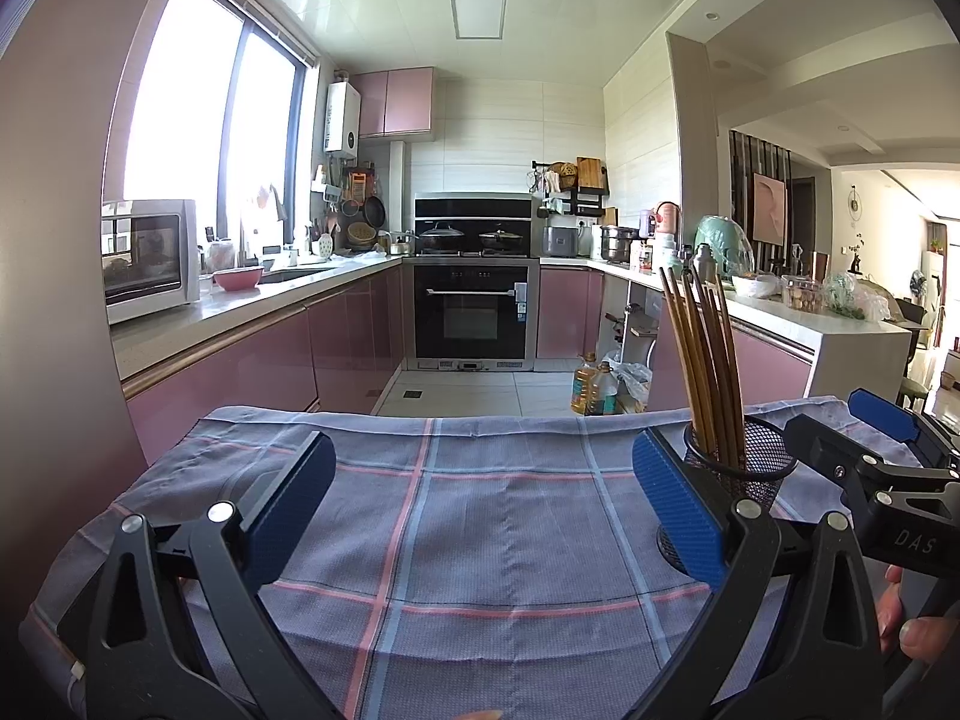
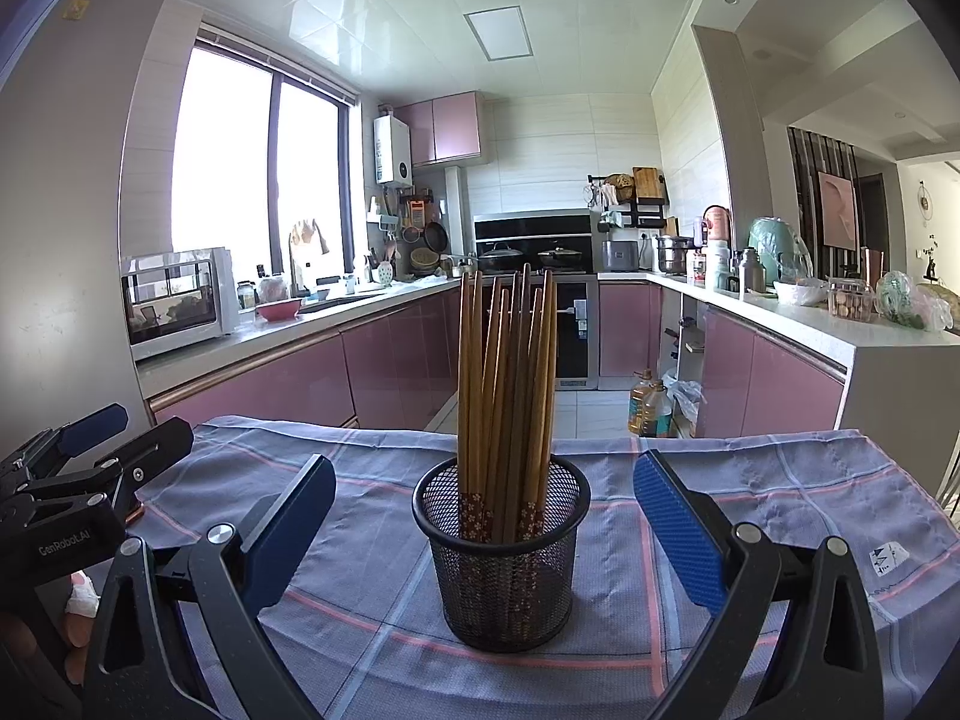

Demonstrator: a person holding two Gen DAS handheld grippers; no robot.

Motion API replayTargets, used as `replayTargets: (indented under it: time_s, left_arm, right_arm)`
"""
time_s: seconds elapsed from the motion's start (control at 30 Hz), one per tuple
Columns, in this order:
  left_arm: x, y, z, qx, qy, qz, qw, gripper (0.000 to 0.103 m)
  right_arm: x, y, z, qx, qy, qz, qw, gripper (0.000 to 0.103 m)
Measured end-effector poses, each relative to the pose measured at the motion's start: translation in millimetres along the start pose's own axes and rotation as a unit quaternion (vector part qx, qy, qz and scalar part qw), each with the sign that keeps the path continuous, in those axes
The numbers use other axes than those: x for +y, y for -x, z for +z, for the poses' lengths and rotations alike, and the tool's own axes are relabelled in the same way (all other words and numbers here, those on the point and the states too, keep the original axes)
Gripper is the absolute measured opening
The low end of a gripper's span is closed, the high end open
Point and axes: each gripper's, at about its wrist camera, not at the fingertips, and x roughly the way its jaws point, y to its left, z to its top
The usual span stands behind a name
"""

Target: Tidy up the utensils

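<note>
- Mesh holder (image 2: 503, 558) — upright on the checked cloth (image 2: 780, 492), dead ahead of the right gripper (image 2: 485, 531), between its spread fingers, untouched.
- Chopsticks (image 2: 507, 396) — bundled inside, long axis near vertical.
- Left gripper (image 1: 483, 507) — spread, empty; holder lies off to its right, farther.
- No obstruction seen.

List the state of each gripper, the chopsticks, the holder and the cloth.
Left gripper: open, holding nothing.
Right gripper: open, fingers on either side of the cup, not touching.
Black wire-mesh cup: upright on the cloth.
Brown wooden chopsticks: standing in the cup.
Blue checked cloth: spread flat.
</note>
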Motion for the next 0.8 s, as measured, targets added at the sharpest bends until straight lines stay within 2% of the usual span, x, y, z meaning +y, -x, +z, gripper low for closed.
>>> replayTargets:
  time_s: [0.8]
  left_arm:
    - [-3.6, -1.7, -2.5, 0.002, 0.0, -0.002, 1.0, 0.098]
  right_arm:
    - [-1.3, 1.2, -1.0, 0.001, 0.0, -0.001, 1.0, 0.096]
